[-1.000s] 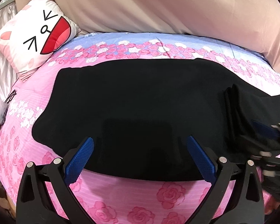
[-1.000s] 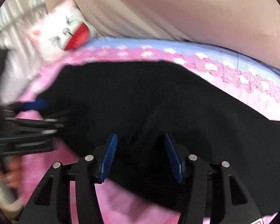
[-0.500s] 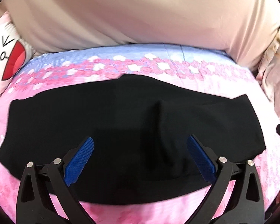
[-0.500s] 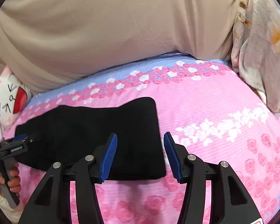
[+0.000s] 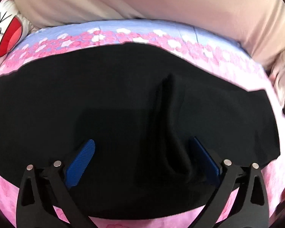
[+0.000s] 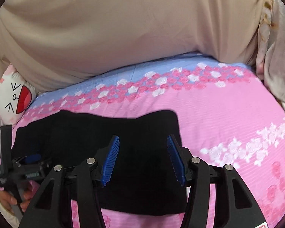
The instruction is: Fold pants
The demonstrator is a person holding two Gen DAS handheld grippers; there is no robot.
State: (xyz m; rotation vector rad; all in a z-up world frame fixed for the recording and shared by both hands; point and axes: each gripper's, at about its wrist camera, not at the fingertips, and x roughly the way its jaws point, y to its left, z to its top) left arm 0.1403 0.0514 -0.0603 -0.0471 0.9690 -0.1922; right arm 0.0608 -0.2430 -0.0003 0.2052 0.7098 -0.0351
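Note:
The black pants (image 5: 114, 98) lie folded in a long band across the pink flowered bed sheet (image 5: 243, 70). A raised crease (image 5: 168, 114) runs up through the cloth right of centre. My left gripper (image 5: 143, 152) hangs open and wide just above the pants' near edge, with the crease's lower end between its pads and nothing gripped. In the right wrist view the pants (image 6: 96, 131) end at a squared right edge. My right gripper (image 6: 143, 152) hovers open over that end, holding nothing. The left gripper (image 6: 31, 161) shows at the far left, held by a hand (image 6: 8, 201).
A beige cover (image 6: 123, 28) is heaped along the back of the bed. A cat-face pillow (image 6: 15, 98) sits at the back left. Pale flowered fabric (image 6: 275, 47) hangs at the right. Bare pink sheet (image 6: 237, 123) stretches right of the pants.
Both grippers moved right along the pants. The right gripper went from over the pants' middle to their right end. The left came lower and nearer, over the crease.

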